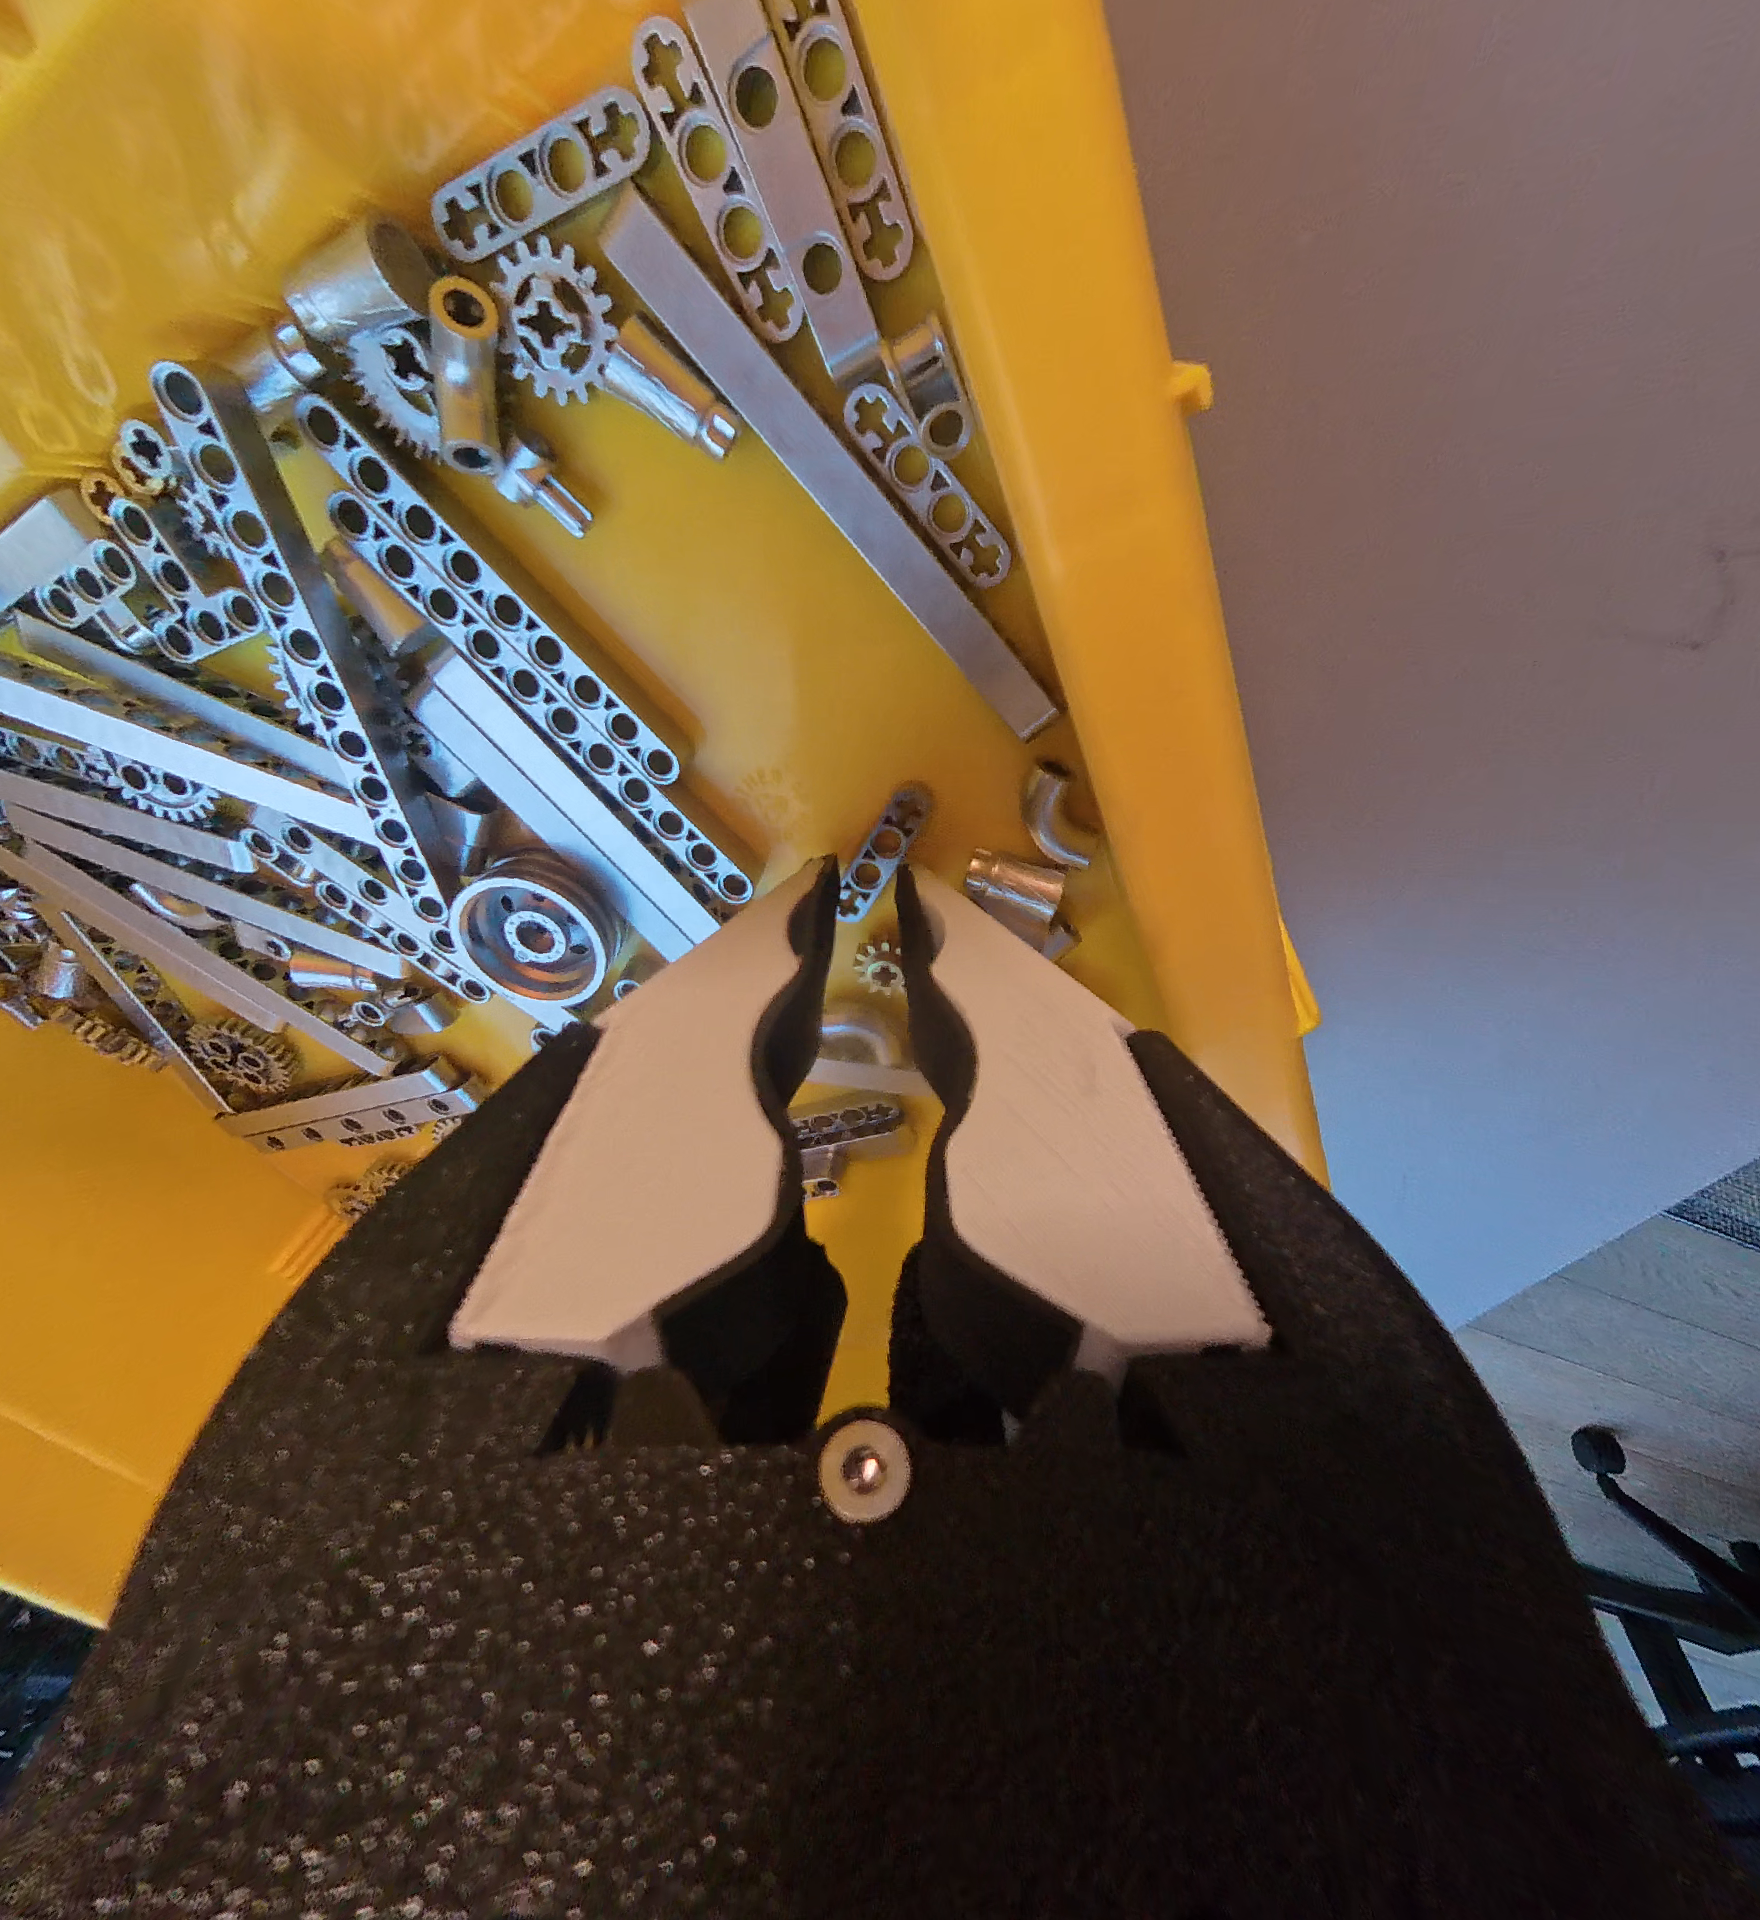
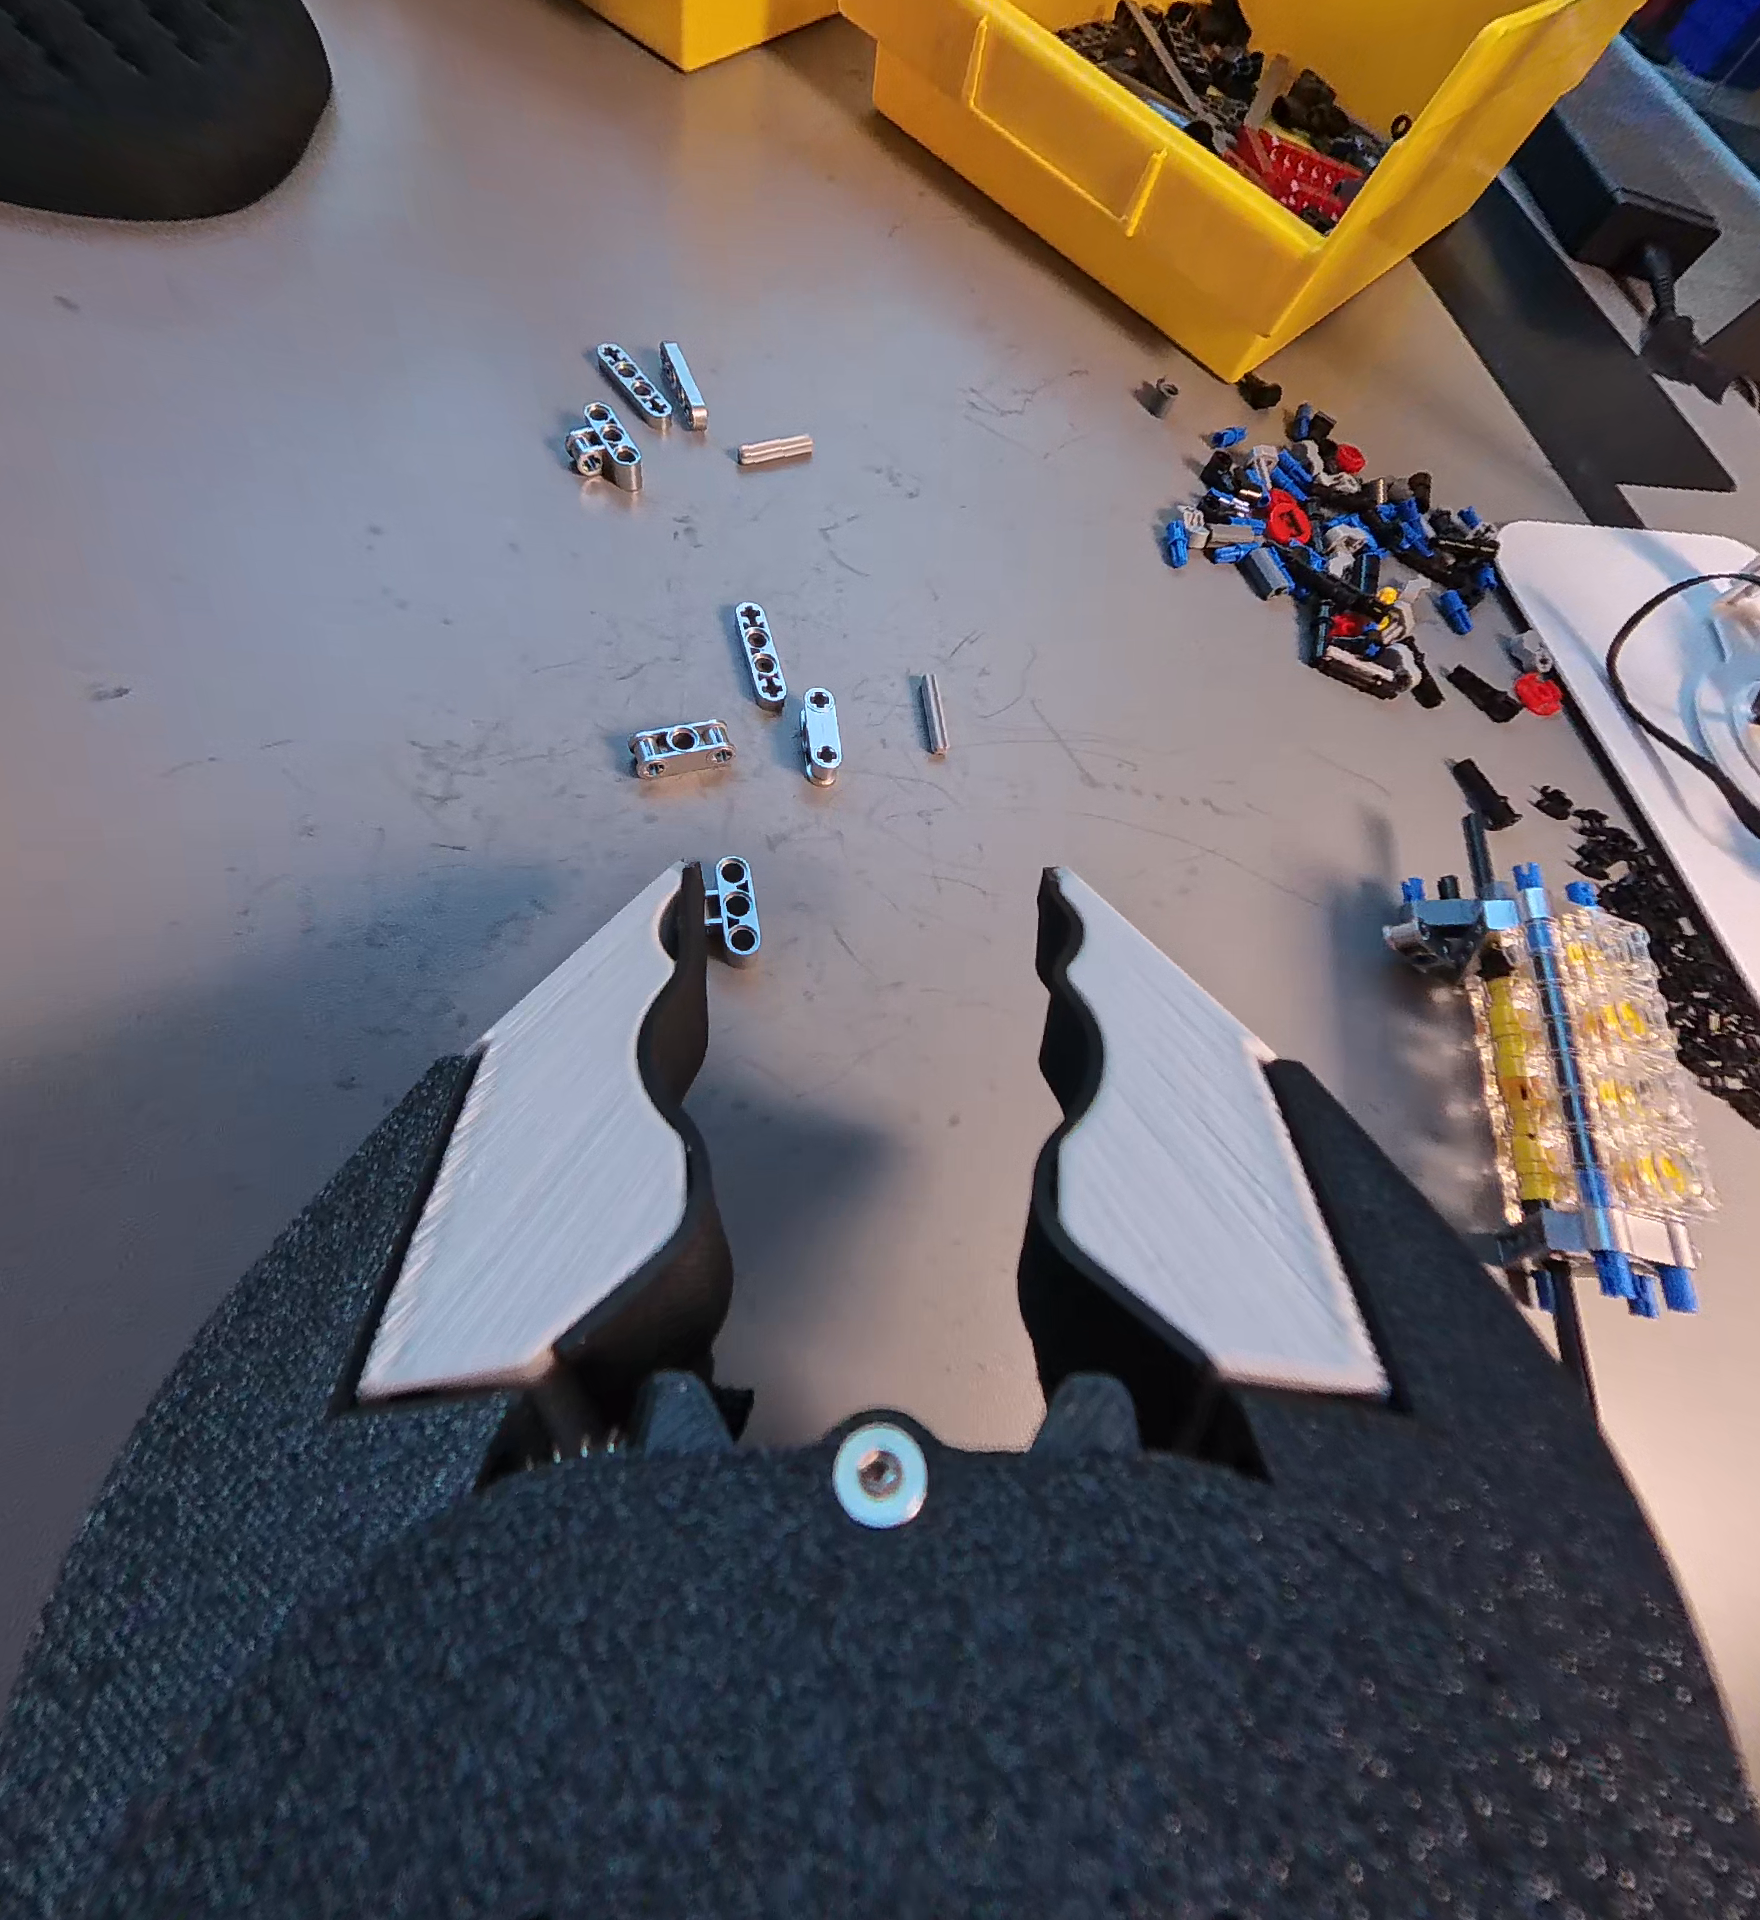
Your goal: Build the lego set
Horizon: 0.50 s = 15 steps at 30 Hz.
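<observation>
Left hand-held gripper point(image 1: 868, 883) pinches a short grey beam point(image 1: 886, 847) (inside the yellow bin point(image 1: 1094, 520)); right hand-held gripper point(image 2: 865, 899) spread.

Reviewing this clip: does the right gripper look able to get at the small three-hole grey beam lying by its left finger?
Probably yes. The right gripper is open, and the three-hole beam lies on bare table right beside one finger's tip, just inside the gap, with nothing over it.
</observation>
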Tool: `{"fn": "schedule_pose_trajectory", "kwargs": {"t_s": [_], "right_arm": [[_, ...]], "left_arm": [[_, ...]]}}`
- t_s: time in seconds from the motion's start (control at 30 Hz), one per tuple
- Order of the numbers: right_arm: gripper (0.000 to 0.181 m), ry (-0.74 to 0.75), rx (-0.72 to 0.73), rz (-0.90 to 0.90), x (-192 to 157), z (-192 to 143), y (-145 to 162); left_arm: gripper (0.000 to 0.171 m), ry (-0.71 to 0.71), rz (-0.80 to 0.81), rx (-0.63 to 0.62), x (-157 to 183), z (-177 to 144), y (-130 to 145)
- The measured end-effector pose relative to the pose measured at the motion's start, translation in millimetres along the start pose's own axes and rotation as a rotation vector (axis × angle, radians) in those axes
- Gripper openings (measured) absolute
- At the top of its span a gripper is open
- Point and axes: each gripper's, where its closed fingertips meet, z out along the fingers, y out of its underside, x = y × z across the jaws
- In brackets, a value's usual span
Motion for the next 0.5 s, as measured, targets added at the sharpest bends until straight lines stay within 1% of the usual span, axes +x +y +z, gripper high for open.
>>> {"fn": "schedule_pose_trajectory", "kwargs": {"t_s": [0.03,0.2,0.27,0.3,0.37,0.4,0.47,0.5], "right_arm": [[0.062,0.0,0.0,0.0,0,0,0],[0.062,0.0,-0.002,0.0,0,0,0],[0.062,0.001,-0.001,-0.001,0,0,0],[0.062,0.001,0.0,0.0,0,0,0],[0.062,0.0,0.0,0.002,0,0,0],[0.062,-0.002,-0.002,0.003,0,0,1],[0.062,-0.004,-0.006,0.002,-1,1,1],[0.062,-0.005,-0.007,-0.001,-1,1,1]], "left_arm": [[0.007,0.007,0.002,-0.001,1,1,0],[0.006,-0.005,-0.022,0.009,-1,-1,-1],[0.006,-0.044,-0.058,0.038,-9,-13,-5],[0.006,-0.078,-0.084,0.07,-16,-25,-9],[0.006,-0.152,-0.132,0.168,-28,-57,-28],[0.006,-0.174,-0.146,0.233,-30,-75,-43],[0.006,-0.188,-0.147,0.361,-21,-106,-84],[0.006,-0.168,-0.132,0.412,-10,-115,-107]]}}
